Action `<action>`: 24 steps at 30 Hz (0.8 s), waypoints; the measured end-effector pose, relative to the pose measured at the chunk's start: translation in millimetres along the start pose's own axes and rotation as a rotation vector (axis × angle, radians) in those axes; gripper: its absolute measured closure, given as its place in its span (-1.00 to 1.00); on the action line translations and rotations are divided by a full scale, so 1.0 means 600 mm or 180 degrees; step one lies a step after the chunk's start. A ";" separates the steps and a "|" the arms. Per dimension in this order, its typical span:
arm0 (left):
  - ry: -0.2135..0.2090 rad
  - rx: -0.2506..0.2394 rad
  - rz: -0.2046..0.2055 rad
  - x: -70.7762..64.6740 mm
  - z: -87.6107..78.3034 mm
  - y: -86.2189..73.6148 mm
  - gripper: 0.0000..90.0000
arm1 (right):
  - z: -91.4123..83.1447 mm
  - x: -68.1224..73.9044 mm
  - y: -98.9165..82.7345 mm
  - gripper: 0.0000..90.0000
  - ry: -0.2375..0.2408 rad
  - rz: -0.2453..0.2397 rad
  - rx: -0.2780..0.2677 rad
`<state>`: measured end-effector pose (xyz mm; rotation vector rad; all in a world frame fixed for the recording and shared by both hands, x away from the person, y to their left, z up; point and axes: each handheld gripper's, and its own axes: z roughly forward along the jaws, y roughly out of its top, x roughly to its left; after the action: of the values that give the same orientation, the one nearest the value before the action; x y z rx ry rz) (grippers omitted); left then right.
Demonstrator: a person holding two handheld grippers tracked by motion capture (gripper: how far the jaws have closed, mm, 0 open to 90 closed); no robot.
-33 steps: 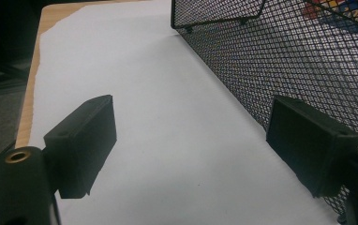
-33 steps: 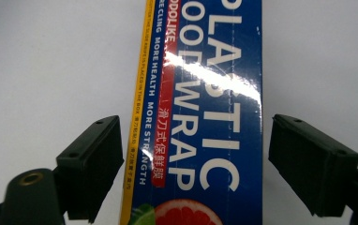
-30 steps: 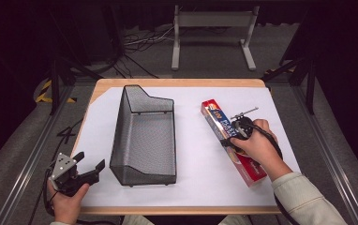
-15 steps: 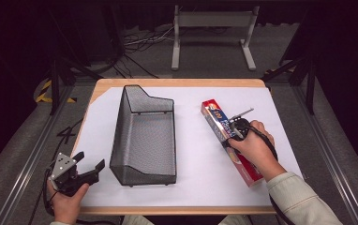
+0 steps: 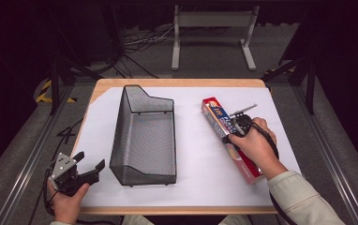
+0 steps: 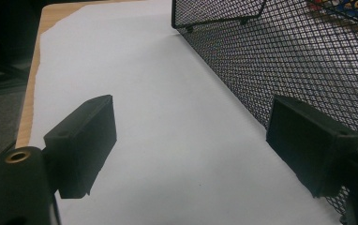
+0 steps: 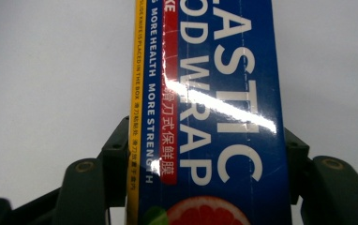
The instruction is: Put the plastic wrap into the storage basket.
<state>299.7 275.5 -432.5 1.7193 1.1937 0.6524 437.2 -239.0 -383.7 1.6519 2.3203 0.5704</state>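
Gripping now: your right gripper (image 5: 237, 125) sits over the plastic wrap box (image 5: 214, 114), one jaw down each long side of it; in the right gripper view the box (image 7: 214, 117) runs straight ahead from between the jaws and both appear to touch its edges, though you cannot tell how firmly
Box place: it lies flat on the white sheet (image 5: 200, 154), stretching past your right gripper both ahead of it and back under your right hand (image 5: 254, 147)
Slip risk: the box is long and glossy, and you hold it partway along, not at its middle as far as I can judge; lift it so and the heavier end may dip and twist out of the jaws
Crush risk: it is thin card, so a hard squeeze may dent its sides
Basket risk: the wire mesh basket (image 5: 144, 136) stands well off to the side of your right gripper; should the box be meant for it, a long box swung across may knock the rim
Left gripper: your left gripper (image 5: 85, 171) rests wide open and holds nothing, with the basket wall (image 6: 308, 70) just beside one jaw; a careless nudge may shove the basket
Change since earlier: your right hand has slid a little farther forward along the box; your left gripper and the basket stay where they were
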 end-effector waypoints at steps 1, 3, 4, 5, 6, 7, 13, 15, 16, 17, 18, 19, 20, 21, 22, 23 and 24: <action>0.0000 0.0000 0.0002 0.000 0.000 0.000 -0.63 | -0.005 0.001 0.001 -0.10 -0.0006 -0.0008 -0.0027; 0.0007 -0.0001 0.0006 0.000 0.000 0.000 -0.63 | -0.016 0.003 0.005 -0.10 0.0015 0.0001 -0.0058; 0.0007 -0.0001 0.0005 0.000 0.000 0.000 -0.63 | -0.021 0.004 0.006 -0.10 0.0034 0.0024 -0.0073; 0.0007 -0.0001 0.0005 0.000 0.000 0.000 -0.63 | -0.021 0.004 0.006 -0.10 0.0034 0.0024 -0.0073; 0.0008 -0.0001 0.0004 0.000 0.000 0.001 -0.63 | -0.025 0.005 0.007 -0.10 0.0039 0.0033 -0.0075; 0.0010 0.0000 0.0005 0.000 0.000 0.000 -0.63 | -0.036 0.007 0.011 -0.10 0.0039 0.0009 -0.0110; 0.0012 -0.0008 -0.0002 0.000 -0.001 0.000 -0.63 | -0.065 0.016 0.020 -0.10 0.0014 -0.0002 -0.0148; 0.0015 -0.0011 0.0002 0.000 -0.001 0.000 -0.62 | -0.074 0.020 0.023 -0.10 -0.0005 0.0002 -0.0157; 0.0015 -0.0009 0.0002 0.000 -0.001 0.000 -0.63 | -0.078 0.021 0.024 -0.10 -0.0004 0.0004 -0.0165; 0.0015 -0.0010 0.0001 0.000 -0.002 0.000 -0.63 | -0.081 0.022 0.025 -0.10 -0.0005 0.0008 -0.0171; 0.0017 -0.0010 -0.0001 0.000 -0.002 0.000 -0.63 | -0.085 0.024 0.026 -0.10 0.0004 0.0007 -0.0175; 0.0017 -0.0011 -0.0001 0.000 -0.002 0.000 -0.63 | -0.088 0.025 0.027 -0.10 0.0005 0.0011 -0.0180; 0.0020 -0.0010 -0.0003 0.000 -0.001 0.000 -0.63 | -0.091 0.027 0.029 -0.10 0.0008 0.0010 -0.0182; 0.0020 -0.0010 -0.0003 0.000 -0.001 0.000 -0.62 | -0.091 0.027 0.029 -0.10 0.0008 0.0010 -0.0182; 0.0022 -0.0008 -0.0003 0.000 -0.001 0.001 -0.62 | -0.094 0.029 0.030 -0.10 0.0012 0.0012 -0.0183; 0.0021 -0.0005 0.0005 0.000 -0.001 0.001 -0.63 | -0.098 0.031 0.031 -0.10 0.0021 0.0004 -0.0188; 0.0019 -0.0001 0.0018 0.000 -0.001 0.001 -0.63 | -0.100 0.034 0.033 -0.10 0.0026 0.0004 -0.0190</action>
<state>299.5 275.4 -432.0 1.7221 1.1933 0.6616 422.7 -224.9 -320.5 1.6272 2.2850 0.6414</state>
